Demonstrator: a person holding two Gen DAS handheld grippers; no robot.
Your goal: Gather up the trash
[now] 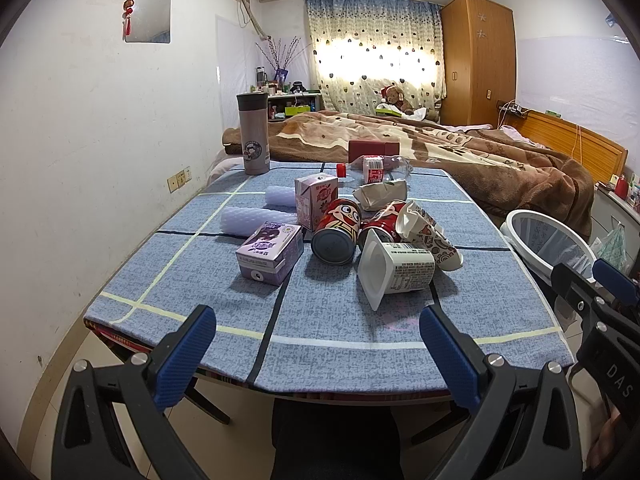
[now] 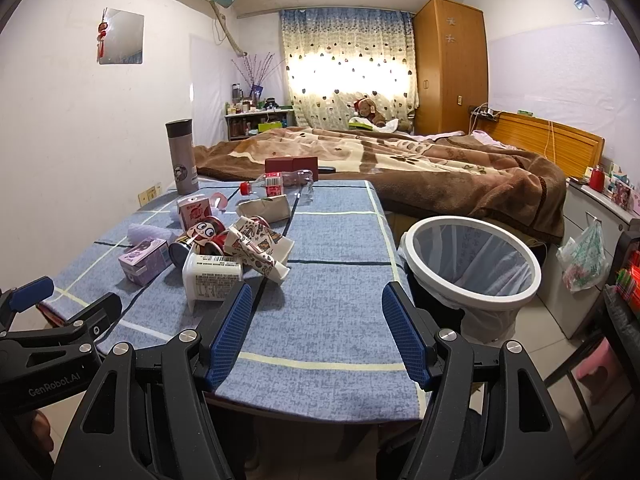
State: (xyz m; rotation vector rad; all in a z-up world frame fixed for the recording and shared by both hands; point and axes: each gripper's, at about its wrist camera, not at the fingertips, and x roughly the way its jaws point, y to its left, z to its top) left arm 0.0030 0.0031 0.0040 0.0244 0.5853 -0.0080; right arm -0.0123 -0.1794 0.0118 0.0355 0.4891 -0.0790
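The left tool (image 2: 72, 300) reads "GenRobot.AI"; the right tool (image 1: 600, 280) "DAS".

Daylight enters through the curtain (image 1: 374, 56), which is blown out to white glare at its centre in both views; the rest of the room is evenly, moderately lit. Soft short shadows fall toward the camera from the yogurt cup (image 1: 394, 272) and cans onto the tablecloth (image 1: 192, 276). Strong fisheye bending with dark corner vignetting; focus sharp throughout, slight noise on the walls.
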